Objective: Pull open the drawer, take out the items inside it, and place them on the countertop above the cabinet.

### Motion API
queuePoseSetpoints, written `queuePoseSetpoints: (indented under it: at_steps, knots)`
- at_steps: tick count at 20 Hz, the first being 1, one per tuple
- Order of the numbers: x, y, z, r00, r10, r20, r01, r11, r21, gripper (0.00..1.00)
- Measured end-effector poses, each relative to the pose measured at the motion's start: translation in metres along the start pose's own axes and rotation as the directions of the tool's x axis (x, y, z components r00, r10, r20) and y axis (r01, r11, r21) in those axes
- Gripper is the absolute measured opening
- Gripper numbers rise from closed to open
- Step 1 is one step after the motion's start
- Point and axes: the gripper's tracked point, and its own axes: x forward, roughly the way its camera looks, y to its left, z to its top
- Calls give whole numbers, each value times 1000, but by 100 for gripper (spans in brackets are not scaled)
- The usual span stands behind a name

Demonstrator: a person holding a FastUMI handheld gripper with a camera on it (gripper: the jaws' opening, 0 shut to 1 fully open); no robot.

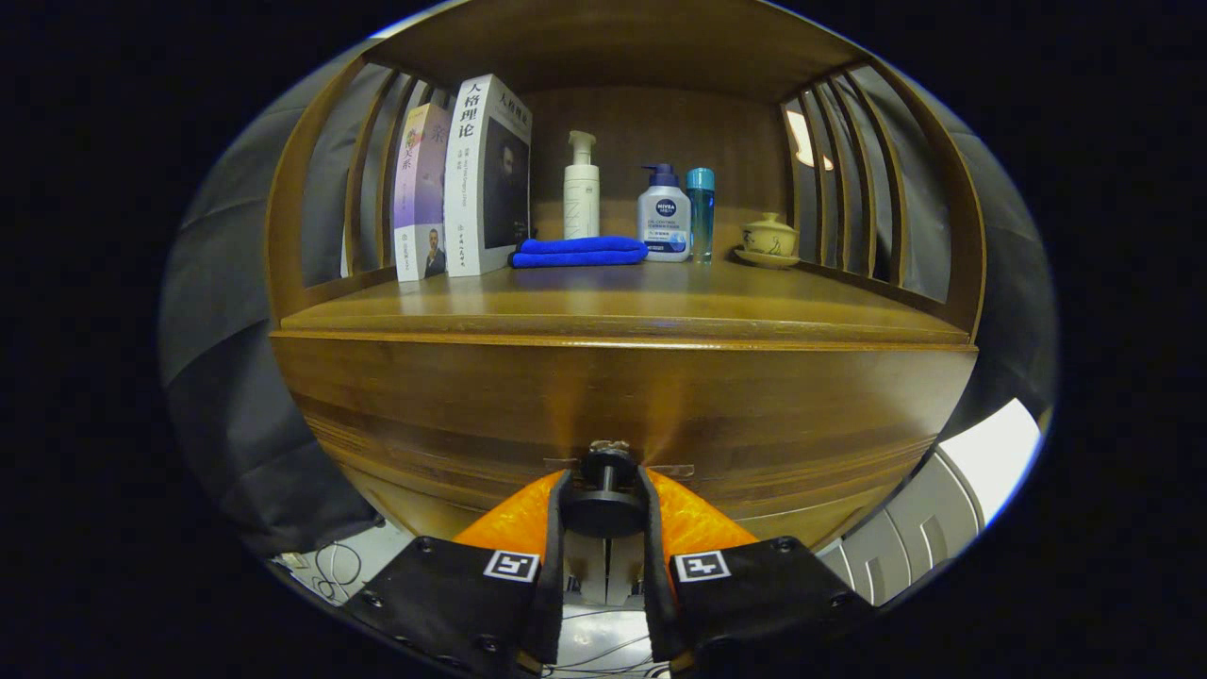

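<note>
A wooden cabinet fills the view, with a drawer front (622,405) below its countertop (622,306). A dark round knob (605,490) sticks out of the drawer front. My gripper (604,500) is shut on the knob, one finger pressing on each side of it. The drawer front sits flush with the cabinet, and its inside is hidden.
On the countertop stand two books (464,179) at the left, a folded blue cloth (579,251), a white pump bottle (581,186), a blue-capped pump bottle (664,214), a teal bottle (700,212) and a small lidded cup on a saucer (769,239). Slatted wooden sides enclose the shelf.
</note>
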Motion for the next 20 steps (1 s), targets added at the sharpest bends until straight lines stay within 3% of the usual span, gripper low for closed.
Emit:
queuePoseSetpoints:
  at_steps: [1,6,20]
  knots:
    - [3,1,1,1000,6,7,-6,1000,0,28]
    - [-2,-1,-3,1000,0,4,0,1000,-17,28]
    - [-72,2,-28,1000,-6,20,7,998,-56,28]
